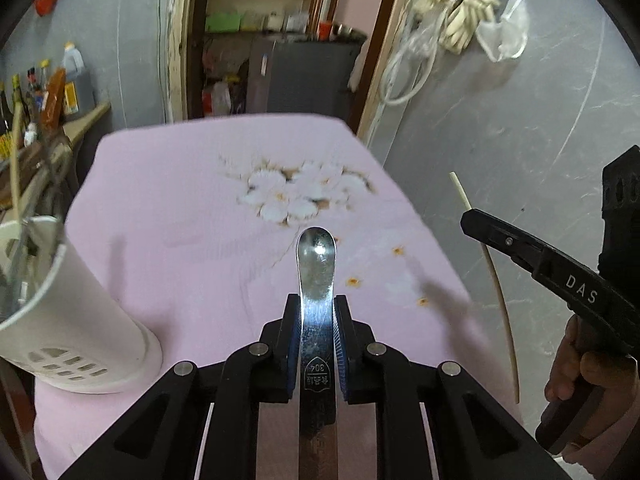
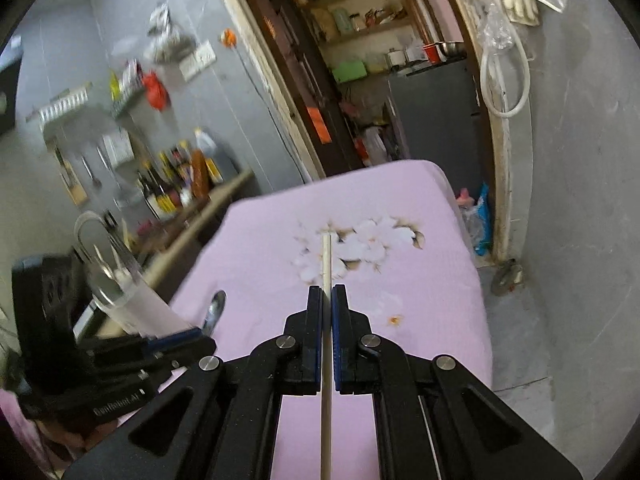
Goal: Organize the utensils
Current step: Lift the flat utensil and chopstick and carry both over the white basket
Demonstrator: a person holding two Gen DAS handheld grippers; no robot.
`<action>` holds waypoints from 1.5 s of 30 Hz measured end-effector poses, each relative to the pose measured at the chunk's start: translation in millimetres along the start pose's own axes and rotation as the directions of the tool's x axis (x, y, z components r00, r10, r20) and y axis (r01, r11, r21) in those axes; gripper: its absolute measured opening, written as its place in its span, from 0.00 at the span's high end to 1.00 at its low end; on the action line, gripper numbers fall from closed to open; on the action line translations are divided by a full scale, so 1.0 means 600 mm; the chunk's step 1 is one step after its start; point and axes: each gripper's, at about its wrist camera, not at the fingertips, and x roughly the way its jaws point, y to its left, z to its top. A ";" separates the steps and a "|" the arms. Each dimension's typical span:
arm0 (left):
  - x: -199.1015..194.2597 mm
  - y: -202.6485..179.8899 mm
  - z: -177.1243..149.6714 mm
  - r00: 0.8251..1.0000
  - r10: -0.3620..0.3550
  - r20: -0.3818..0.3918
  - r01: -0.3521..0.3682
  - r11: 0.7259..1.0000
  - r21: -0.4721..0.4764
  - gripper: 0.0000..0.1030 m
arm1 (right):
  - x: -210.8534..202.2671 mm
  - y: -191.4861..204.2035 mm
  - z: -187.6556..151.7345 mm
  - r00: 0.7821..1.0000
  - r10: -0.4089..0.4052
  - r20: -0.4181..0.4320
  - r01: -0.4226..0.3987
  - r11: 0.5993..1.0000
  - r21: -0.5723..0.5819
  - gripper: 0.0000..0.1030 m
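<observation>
While the left claw [image 1: 317, 312] clamps a stiff, slippery steel spoon [image 1: 317, 268] by its handle at lower centre, the right claw [image 2: 327, 300] pinches a light, thin chopstick [image 2: 326, 264] mid-shaft, both above the pink-clothed table [image 1: 180, 208] near the white utensil holder [image 1: 76, 320] at left.

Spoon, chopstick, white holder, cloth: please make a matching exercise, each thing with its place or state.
Things:
1. spoon
2. chopstick
3. white holder
4. pink cloth

Places or states:
A. covers the table
B. clamped in the right hand-held gripper
C. stands on the cloth, utensils inside
D. clamped in the left hand-held gripper

Pairs: 1-D, 2-B, 3-C, 4-A
</observation>
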 end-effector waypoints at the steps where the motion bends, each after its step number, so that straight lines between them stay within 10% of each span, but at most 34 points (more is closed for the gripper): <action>1: -0.006 -0.001 0.001 1.000 0.001 0.012 -0.001 1.000 0.004 0.86 | -0.005 -0.003 0.001 1.000 0.018 0.013 -0.018 1.000 0.024 0.96; 13: -0.096 0.021 0.046 0.978 0.027 0.206 -0.013 0.997 -0.070 0.86 | -0.015 0.060 0.037 0.980 0.116 0.159 -0.118 0.993 0.002 0.96; 32: -0.255 0.165 0.110 0.875 0.204 0.439 -0.123 0.971 -0.207 0.86 | 0.022 0.287 0.121 0.893 0.320 0.316 -0.298 0.948 -0.115 0.96; 45: -0.267 0.345 0.108 0.815 0.326 0.479 -0.133 0.910 -0.393 0.86 | 0.110 0.383 0.078 0.876 0.216 0.432 -0.227 0.974 -0.028 0.96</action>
